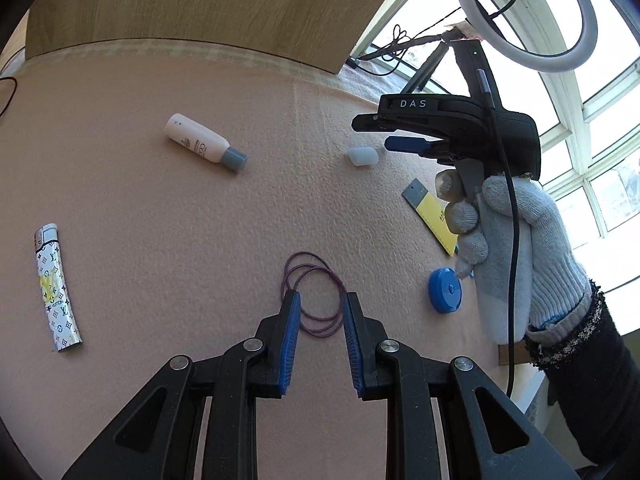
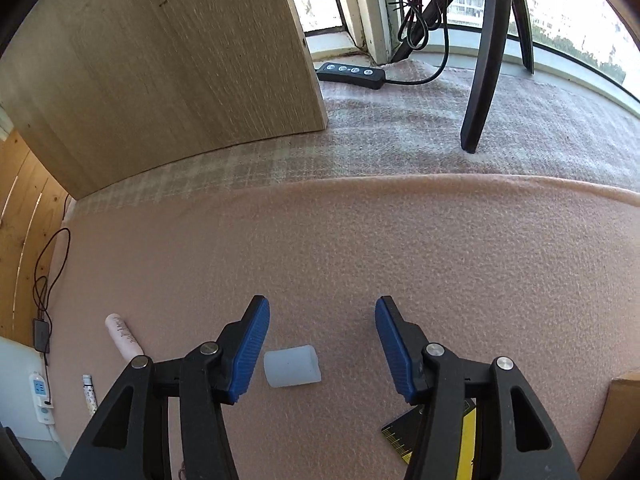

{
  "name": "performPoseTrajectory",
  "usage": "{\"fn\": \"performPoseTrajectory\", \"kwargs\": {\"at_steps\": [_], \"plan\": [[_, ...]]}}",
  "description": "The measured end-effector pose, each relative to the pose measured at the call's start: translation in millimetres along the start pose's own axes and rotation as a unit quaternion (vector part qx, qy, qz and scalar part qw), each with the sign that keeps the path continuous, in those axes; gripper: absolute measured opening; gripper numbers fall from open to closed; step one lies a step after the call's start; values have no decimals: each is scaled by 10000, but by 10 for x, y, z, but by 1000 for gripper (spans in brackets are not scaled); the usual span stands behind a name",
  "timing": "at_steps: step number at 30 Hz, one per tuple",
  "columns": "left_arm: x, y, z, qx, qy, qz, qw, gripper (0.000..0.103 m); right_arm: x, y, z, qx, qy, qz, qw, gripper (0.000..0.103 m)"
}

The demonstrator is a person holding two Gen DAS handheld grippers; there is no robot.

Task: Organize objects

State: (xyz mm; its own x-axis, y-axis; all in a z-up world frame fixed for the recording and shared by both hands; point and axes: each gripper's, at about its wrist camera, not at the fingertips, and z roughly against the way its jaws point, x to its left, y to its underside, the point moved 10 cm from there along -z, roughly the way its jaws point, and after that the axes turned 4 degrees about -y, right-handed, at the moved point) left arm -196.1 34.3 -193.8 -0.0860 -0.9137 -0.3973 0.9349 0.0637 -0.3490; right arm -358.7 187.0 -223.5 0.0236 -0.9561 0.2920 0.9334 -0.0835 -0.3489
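Observation:
On the pink mat, a coil of thin purple hair ties [image 1: 316, 294] lies between the tips of my open left gripper [image 1: 321, 300]. A white bottle with a grey cap [image 1: 204, 147] lies far left-centre, a patterned lighter [image 1: 56, 286] at the left. A translucent white cap [image 1: 363, 156] sits below my right gripper [image 1: 394, 134], held by a gloved hand [image 1: 508, 240]. In the right wrist view that cap [image 2: 292, 366] lies between the fingers of my open right gripper [image 2: 322, 320], nearer the left one. A yellow-black ruler [image 1: 432, 216] and a blue round tape measure [image 1: 445, 290] lie at the right.
A wooden box [image 2: 160, 72] stands at the back of the mat. Behind it are a ring light [image 1: 524, 12], tripod legs [image 2: 484, 72], a black remote with cable [image 2: 352, 74] and the windows. A wooden edge [image 2: 622, 412] shows at the right.

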Motion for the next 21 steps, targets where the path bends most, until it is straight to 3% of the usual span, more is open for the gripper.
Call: {"fn": "performPoseTrajectory", "kwargs": {"at_steps": [4, 6, 9, 14, 18, 21], "plan": [[78, 28, -18, 5, -52, 81, 10000, 23, 92, 21, -90, 184, -30, 170, 9997, 31], [101, 29, -30, 17, -47, 110, 9999, 23, 124, 42, -97, 211, 14, 266, 9994, 30], [124, 24, -36, 14, -51, 130, 9999, 23, 185, 159, -102, 418, -127, 291, 9986, 17], [145, 16, -62, 3, -2, 207, 9998, 23, 234, 415, -2, 537, -107, 569, 9969, 16], [134, 28, -76, 58, 107, 97, 9999, 23, 248, 709, 107, 805, -349, 540, 9947, 16], [133, 32, -65, 51, 155, 139, 9998, 23, 310, 1030, 255, 1120, -917, 448, 9885, 16]]}}
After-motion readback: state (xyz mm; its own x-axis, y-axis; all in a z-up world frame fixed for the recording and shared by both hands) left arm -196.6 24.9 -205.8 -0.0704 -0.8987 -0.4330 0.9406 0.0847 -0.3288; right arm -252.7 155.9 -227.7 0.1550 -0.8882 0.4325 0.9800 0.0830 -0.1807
